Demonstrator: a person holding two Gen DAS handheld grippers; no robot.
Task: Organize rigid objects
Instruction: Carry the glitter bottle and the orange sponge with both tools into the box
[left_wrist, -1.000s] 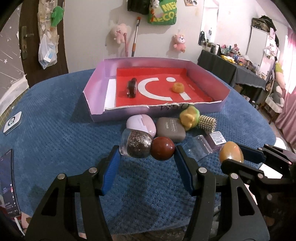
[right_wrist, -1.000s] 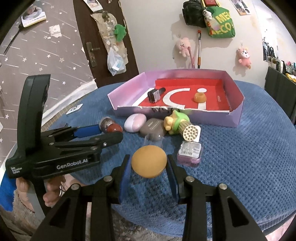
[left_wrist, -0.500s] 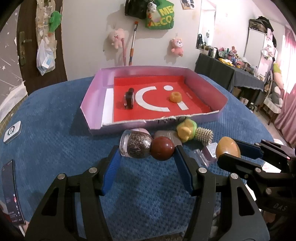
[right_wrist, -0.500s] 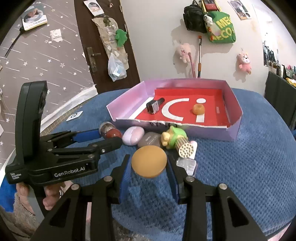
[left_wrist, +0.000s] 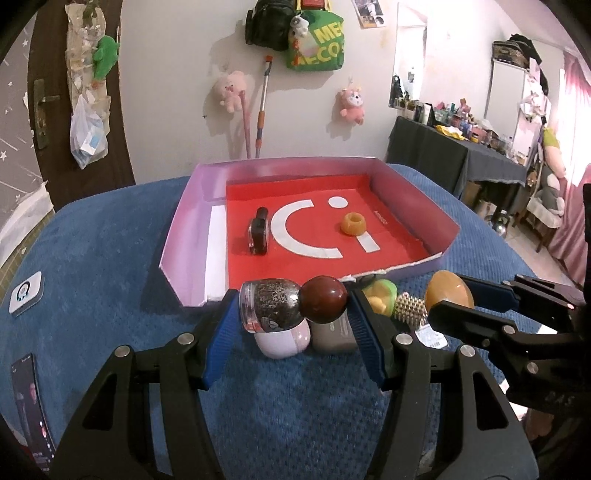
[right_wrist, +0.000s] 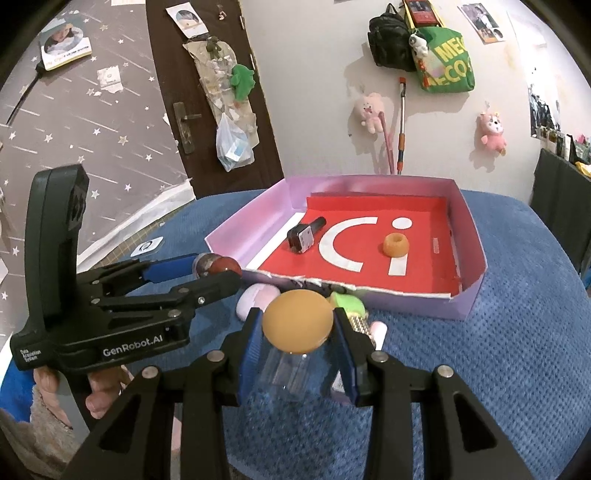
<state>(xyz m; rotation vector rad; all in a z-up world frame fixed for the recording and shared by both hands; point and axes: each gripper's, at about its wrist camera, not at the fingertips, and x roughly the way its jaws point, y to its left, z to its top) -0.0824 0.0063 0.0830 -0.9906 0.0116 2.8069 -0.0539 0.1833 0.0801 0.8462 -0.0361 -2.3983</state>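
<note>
Pepper jar (left_wrist: 284, 306) and orange egg (right_wrist: 297, 320), both gripped, now hang nearer the tray (left_wrist: 184, 229).

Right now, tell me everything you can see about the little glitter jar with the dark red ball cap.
The glitter jar is a small clear bottle packed with dark speckled glitter, topped by a glossy dark red ball cap. It lies sideways, clamped end to end in the left claw, raised above the blue tablecloth, just before the pink box.
</note>
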